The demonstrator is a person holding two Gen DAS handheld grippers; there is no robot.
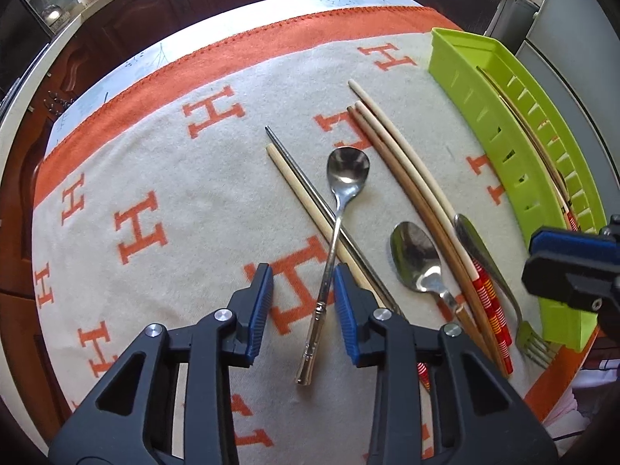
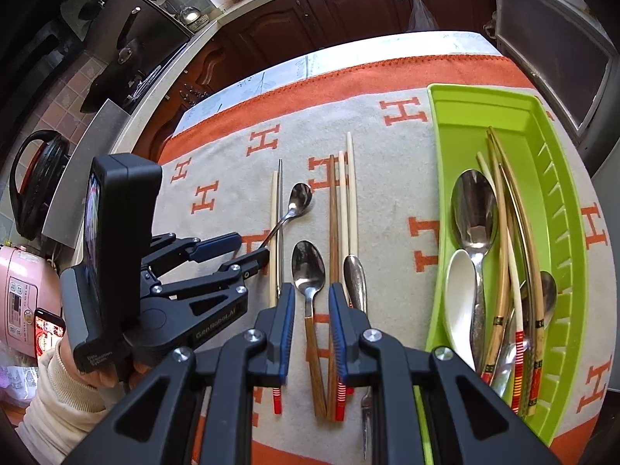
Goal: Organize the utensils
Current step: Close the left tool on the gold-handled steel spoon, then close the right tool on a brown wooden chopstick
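- Left wrist view: the left gripper (image 1: 302,290) fills the lower middle of the frame, its blue-padded fingers (image 1: 261,306) spread wide, one on either side of the handle of a long steel spoon (image 1: 336,209). The pads are not touching the handle, so nothing is pinched.
- That spoon lies on the orange-and-cream blanket (image 1: 174,193) covering the table, bowl toward the frame's centre, its handle crossing over a pale chopstick (image 1: 302,197) and a thin metal chopstick (image 1: 306,182).
- Right of it lies a shorter spoon (image 1: 416,259); beyond that, three long chopsticks (image 1: 403,162) run side by side, and a fork (image 1: 500,283) lies just beside the green tray (image 1: 500,147) at the right edge.
- The right gripper (image 1: 569,263) shows only partly at the right edge — from here I cannot tell how it stands.
- Right wrist view: the right gripper (image 2: 310,325) sits at lower centre with its fingers (image 2: 285,321) apart, straddling the wooden handle of the short spoon (image 2: 309,267); no contact with the handle is visible.
- The green tray (image 2: 441,178) occupies the right side of the frame and already holds a large steel spoon (image 2: 474,217), a white spoon (image 2: 459,290) and a bundle of chopsticks (image 2: 503,232).
- At left of the frame, a person's hand (image 2: 100,376) in a cream sleeve (image 2: 54,407) grips the left gripper (image 2: 252,250), whose fingers sit parted around the long spoon's handle.
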